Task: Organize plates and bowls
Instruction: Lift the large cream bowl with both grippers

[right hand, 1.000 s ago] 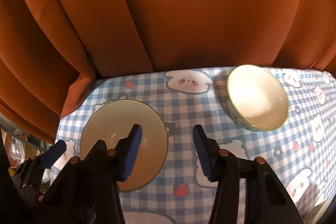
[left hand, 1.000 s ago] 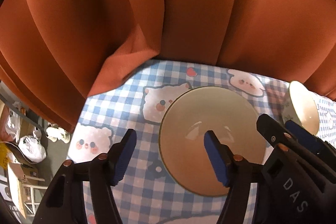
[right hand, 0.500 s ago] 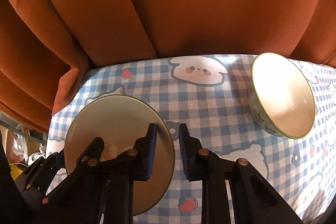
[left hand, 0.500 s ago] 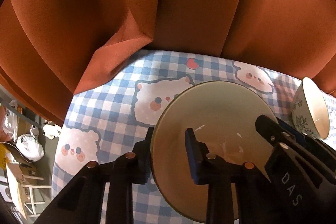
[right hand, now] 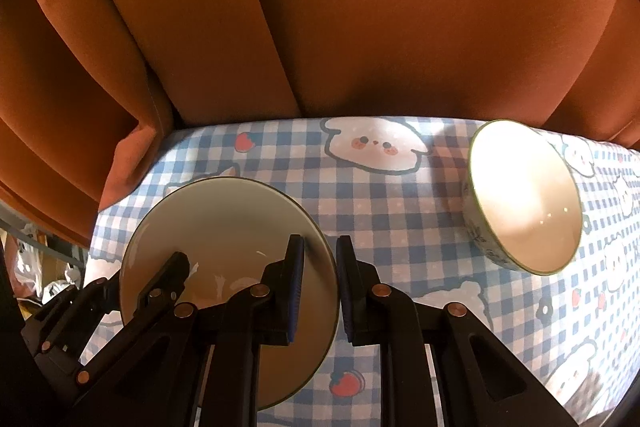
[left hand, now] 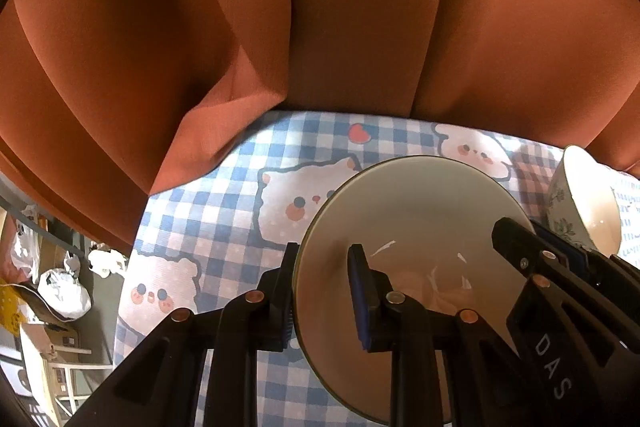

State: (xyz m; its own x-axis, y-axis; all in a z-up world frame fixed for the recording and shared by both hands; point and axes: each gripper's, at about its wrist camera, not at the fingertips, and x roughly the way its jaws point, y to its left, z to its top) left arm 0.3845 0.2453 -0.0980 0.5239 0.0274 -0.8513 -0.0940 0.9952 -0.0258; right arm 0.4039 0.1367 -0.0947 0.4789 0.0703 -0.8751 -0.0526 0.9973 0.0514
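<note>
A: Where does the plate lie?

B: On the tablecloth, at its left end. The left gripper straddles the plate's left rim; the right gripper straddles its right rim.

A: And the bowl?

B: On the same cloth, right of the plate and apart from it. The curtain hangs behind both, along the far edge.

Only one readable marking: white capitals "DAS", printed on the black body of the right gripper, seen at the lower right of the left wrist view. Running sideways along that body. No legible writing in the right wrist view.
</note>
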